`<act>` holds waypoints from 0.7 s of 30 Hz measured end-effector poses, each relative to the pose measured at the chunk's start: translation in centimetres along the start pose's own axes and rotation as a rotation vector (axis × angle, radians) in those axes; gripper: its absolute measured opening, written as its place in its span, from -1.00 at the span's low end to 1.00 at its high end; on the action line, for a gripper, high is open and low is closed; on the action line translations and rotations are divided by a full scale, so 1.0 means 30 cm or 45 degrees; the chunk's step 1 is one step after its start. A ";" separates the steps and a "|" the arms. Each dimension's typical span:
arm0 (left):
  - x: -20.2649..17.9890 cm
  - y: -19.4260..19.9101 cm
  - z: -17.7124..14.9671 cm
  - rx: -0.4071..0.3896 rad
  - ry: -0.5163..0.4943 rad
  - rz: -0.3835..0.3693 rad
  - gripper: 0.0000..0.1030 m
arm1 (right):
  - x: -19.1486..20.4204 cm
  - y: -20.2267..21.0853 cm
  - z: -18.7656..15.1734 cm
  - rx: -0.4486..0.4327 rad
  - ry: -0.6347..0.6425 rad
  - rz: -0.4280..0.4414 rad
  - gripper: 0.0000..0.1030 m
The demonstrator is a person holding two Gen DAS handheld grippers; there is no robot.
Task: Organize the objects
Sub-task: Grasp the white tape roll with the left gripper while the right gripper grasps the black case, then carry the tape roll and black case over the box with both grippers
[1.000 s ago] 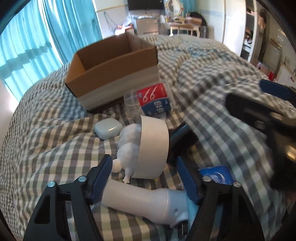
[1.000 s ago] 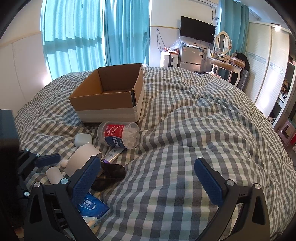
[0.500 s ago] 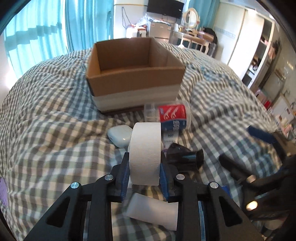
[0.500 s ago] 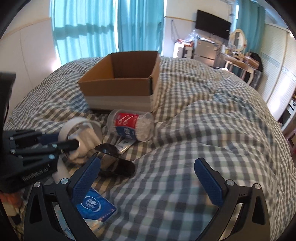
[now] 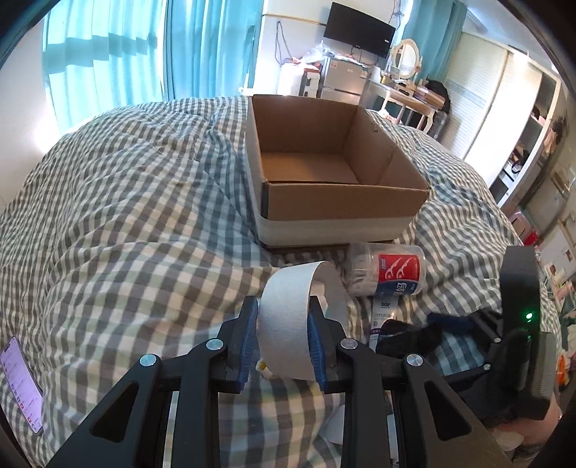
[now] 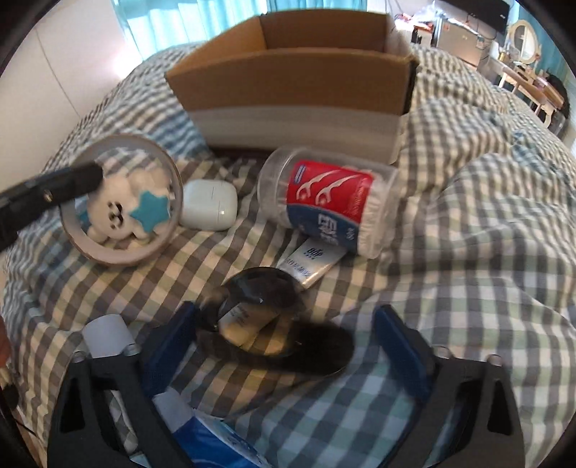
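lying beside the cardboard box (image 6: 288,72), floss-pick jar (image 6: 325,205) overlaps "uop"-labelled tube (image 6: 311,261).

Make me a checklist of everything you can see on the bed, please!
Surface: checked bedspread, rumpled.
Job's things: open cardboard box, nothing seen inside; tape roll; floss-pick jar on its side; white earbud case; sunglasses; white tube; plush toy.
Clutter: phone at the bedspread's edge.
Grippers: left gripper clamps the tape roll; right gripper jaws closing around the sunglasses, not gripping.
Cables: nothing seen on the bed.
Surroundings: teal curtains, wall TV.
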State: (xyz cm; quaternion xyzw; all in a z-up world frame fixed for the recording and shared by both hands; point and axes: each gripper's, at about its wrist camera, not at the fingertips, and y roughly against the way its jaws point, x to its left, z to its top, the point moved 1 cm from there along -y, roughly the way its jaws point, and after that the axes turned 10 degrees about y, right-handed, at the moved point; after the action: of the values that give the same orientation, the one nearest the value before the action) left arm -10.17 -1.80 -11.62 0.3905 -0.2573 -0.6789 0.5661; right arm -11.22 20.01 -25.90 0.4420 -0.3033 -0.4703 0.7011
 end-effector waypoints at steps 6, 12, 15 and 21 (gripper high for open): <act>-0.034 0.020 -0.004 -0.016 -0.035 -0.003 -0.48 | -0.002 0.016 -0.016 -0.030 -0.014 -0.004 0.47; -0.061 0.050 -0.014 -0.044 -0.062 -0.002 -0.48 | 0.005 0.102 -0.024 -0.120 -0.007 -0.070 0.47; -0.080 0.077 -0.020 -0.066 -0.075 -0.008 -0.48 | 0.016 0.151 -0.022 -0.166 -0.001 -0.105 0.47; -0.117 0.139 -0.028 -0.113 -0.098 -0.008 -0.48 | 0.044 0.244 -0.007 -0.239 0.022 -0.148 0.47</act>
State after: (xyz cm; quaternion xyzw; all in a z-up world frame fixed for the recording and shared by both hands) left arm -6.92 0.74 -7.96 0.3396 -0.2473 -0.7058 0.5704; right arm -7.68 20.09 -19.35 0.3952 -0.2255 -0.5326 0.7136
